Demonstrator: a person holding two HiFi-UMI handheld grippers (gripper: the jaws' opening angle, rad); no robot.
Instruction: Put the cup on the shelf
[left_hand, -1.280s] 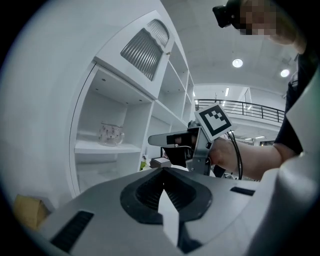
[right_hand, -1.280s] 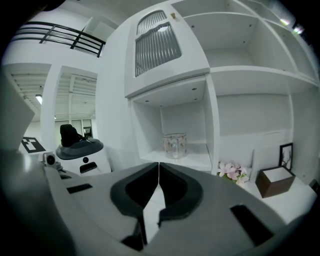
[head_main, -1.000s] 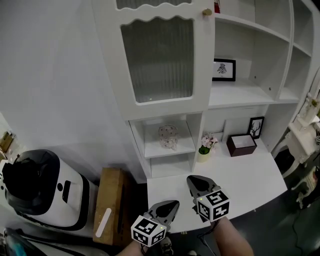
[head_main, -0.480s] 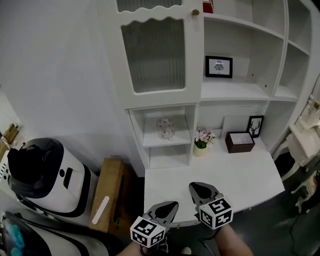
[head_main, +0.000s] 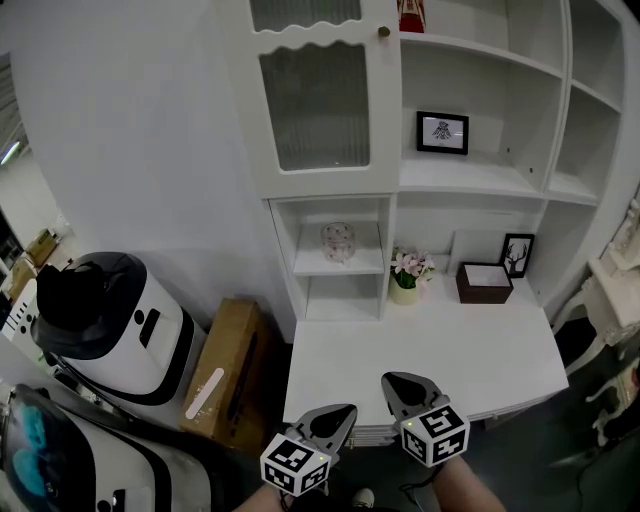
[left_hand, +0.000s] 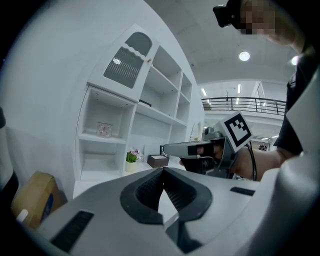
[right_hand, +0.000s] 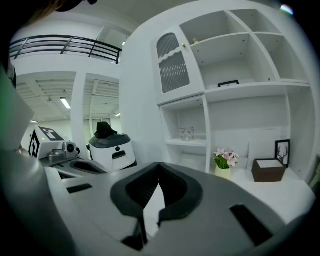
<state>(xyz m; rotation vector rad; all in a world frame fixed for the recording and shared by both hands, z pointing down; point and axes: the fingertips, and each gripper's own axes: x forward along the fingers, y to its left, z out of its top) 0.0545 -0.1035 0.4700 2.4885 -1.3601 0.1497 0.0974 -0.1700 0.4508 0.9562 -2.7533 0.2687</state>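
Well, the cup (head_main: 338, 241) is sitting on the shelf (head_main: 340, 266) exactly where it sat a second ago. What has changed is the view, which has drawn back: the desk (head_main: 430, 345) shows more of its front edge, and both grippers sit lower in the head view and further from the cubby than before. The cup itself is clear glass with a faint pinkish pattern, upright, alone in the upper cubby under the ribbed-glass cabinet door (head_main: 320, 105) – small and pale in both gripper views.

Moving outward: just right of the cubby stands a pot of pink flowers (head_main: 406, 279), then a dark brown box (head_main: 484, 282) with a small framed picture (head_main: 514, 254) behind it. One level up there is another framed picture (head_main: 443, 132).

Down at the near edge, the left gripper (head_main: 340, 412) and right gripper (head_main: 398, 381) hover side by side, well apart from the cup. Each has its jaws pressed together with nothing between them (each gripper's own view shows the tips meeting).

Off to the left on the floor – a cardboard box (head_main: 228, 375) and a white machine with a black top (head_main: 110, 320).
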